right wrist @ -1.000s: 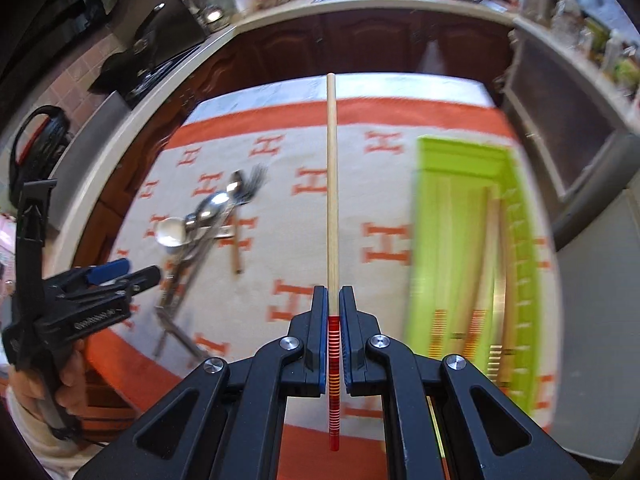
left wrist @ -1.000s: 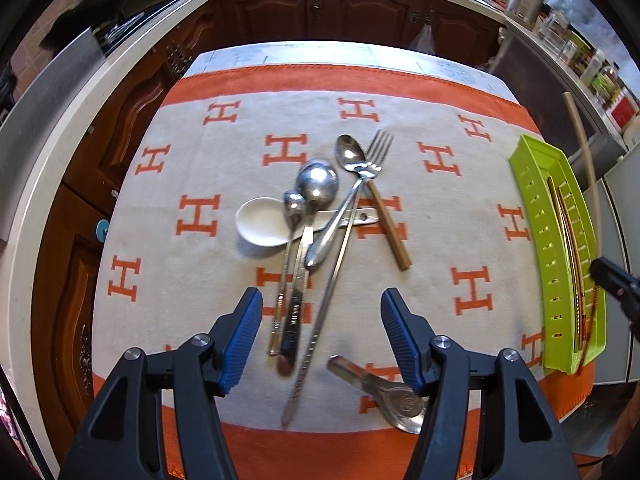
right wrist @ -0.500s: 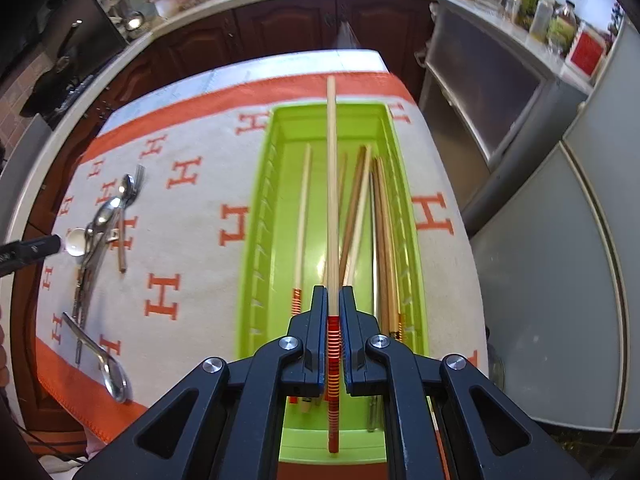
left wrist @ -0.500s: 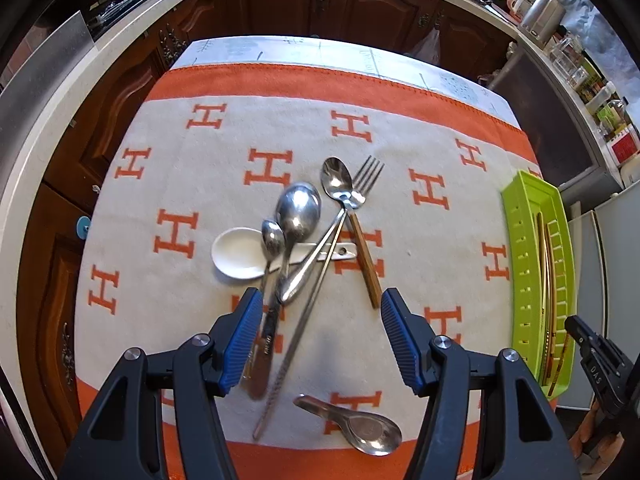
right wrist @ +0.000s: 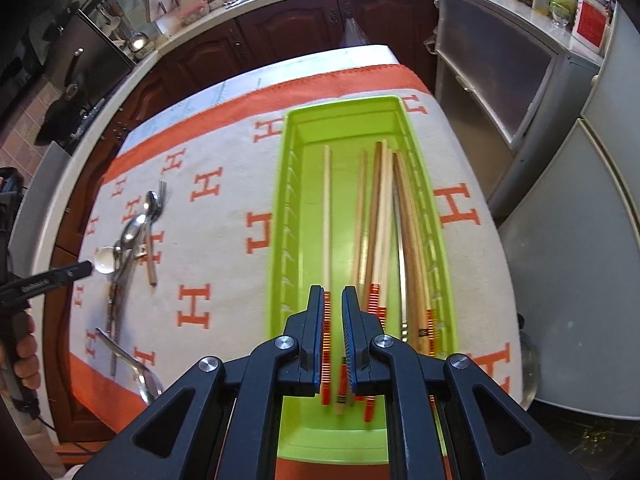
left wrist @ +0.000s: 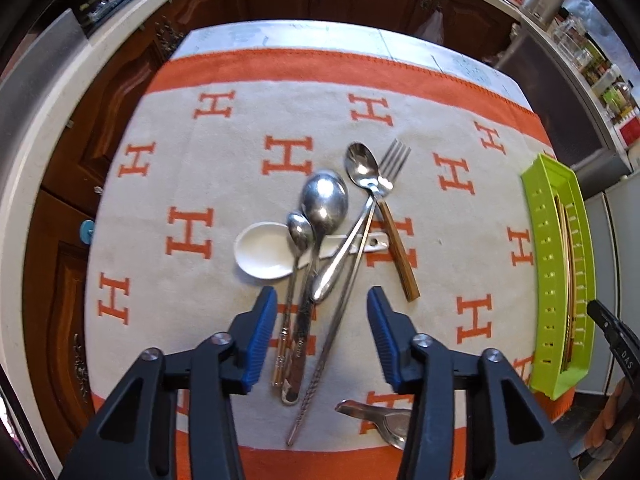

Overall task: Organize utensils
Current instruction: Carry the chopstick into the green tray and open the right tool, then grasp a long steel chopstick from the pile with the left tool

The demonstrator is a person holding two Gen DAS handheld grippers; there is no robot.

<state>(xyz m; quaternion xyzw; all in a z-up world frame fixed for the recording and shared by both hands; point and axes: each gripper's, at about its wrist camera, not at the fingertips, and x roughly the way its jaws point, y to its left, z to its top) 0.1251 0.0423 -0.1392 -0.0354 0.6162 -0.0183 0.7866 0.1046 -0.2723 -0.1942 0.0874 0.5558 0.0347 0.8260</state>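
Chopsticks point(right wrist: 404, 216) lie lengthwise in the green tray point(right wrist: 280, 216), sorted from the metal cutlery point(left wrist: 320, 240) heaped on the worktop. Right claw point(right wrist: 333, 344) hangs over the tray, barely parted, empty. Left claw point(left wrist: 322, 332) is closing astride the handles, pads not touching.

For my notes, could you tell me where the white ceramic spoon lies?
In the left wrist view, the white ceramic spoon lies mid-cloth, its handle under the crossed steel spoons.

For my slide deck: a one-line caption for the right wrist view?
Right gripper, slightly parted, above chopsticks in the green tray.
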